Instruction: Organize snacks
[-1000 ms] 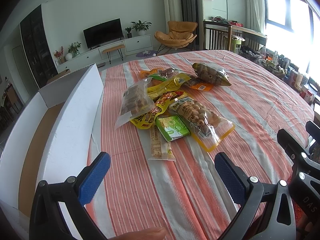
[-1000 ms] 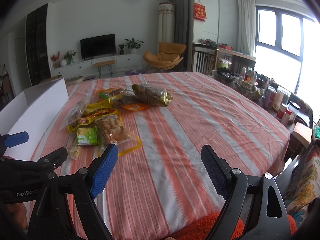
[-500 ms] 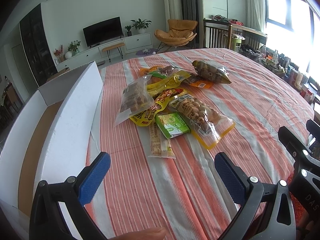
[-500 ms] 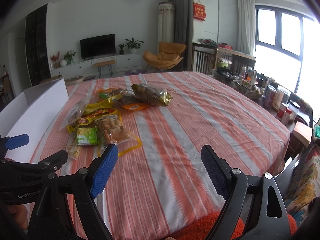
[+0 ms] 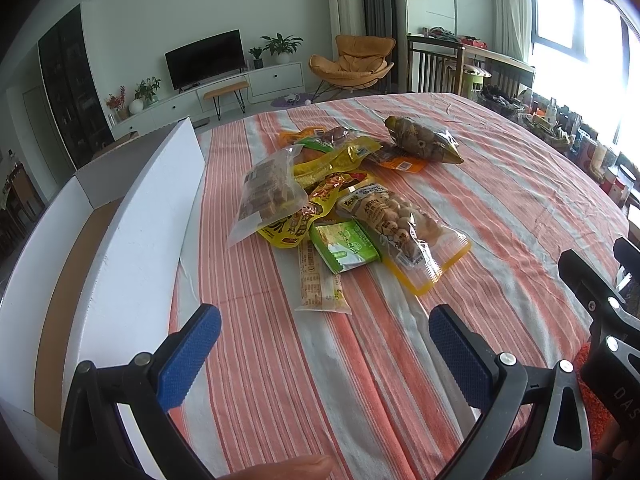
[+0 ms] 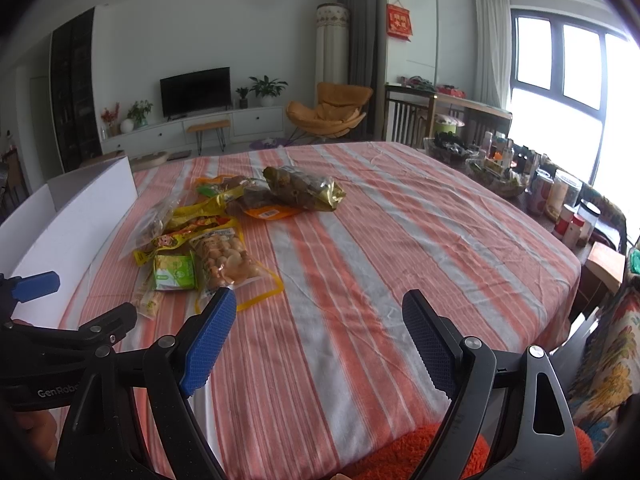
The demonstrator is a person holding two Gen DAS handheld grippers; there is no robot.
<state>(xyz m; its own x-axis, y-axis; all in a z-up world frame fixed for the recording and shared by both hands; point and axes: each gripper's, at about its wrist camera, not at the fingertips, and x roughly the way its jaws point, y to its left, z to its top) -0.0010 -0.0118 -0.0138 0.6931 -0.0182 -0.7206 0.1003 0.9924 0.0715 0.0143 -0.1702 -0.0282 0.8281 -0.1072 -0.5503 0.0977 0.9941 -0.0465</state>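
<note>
A pile of several snack packets lies on the striped tablecloth (image 5: pixel 500 184): a clear bag of brown cubes (image 5: pixel 268 196), a yellow packet (image 5: pixel 304 220), a green packet (image 5: pixel 344 246), a bag of round nuts (image 5: pixel 400 224), a thin bar (image 5: pixel 318 284) and a gold-green bag (image 5: pixel 420 140) farther back. An open white cardboard box (image 5: pixel 132 240) stands left of the pile. My left gripper (image 5: pixel 320 356) is open and empty, just short of the thin bar. My right gripper (image 6: pixel 320 332) is open and empty, right of the pile (image 6: pixel 216 236).
The table's right edge carries jars and cans (image 6: pixel 568 208) and baskets of small items (image 6: pixel 492 168). An orange fuzzy surface (image 6: pixel 420 448) sits below my right gripper. A TV (image 6: pixel 196 90) and an orange chair (image 6: pixel 332 114) stand far behind.
The left view has crept slightly toward the snack pile. The right gripper has barely moved. Both stay open.
</note>
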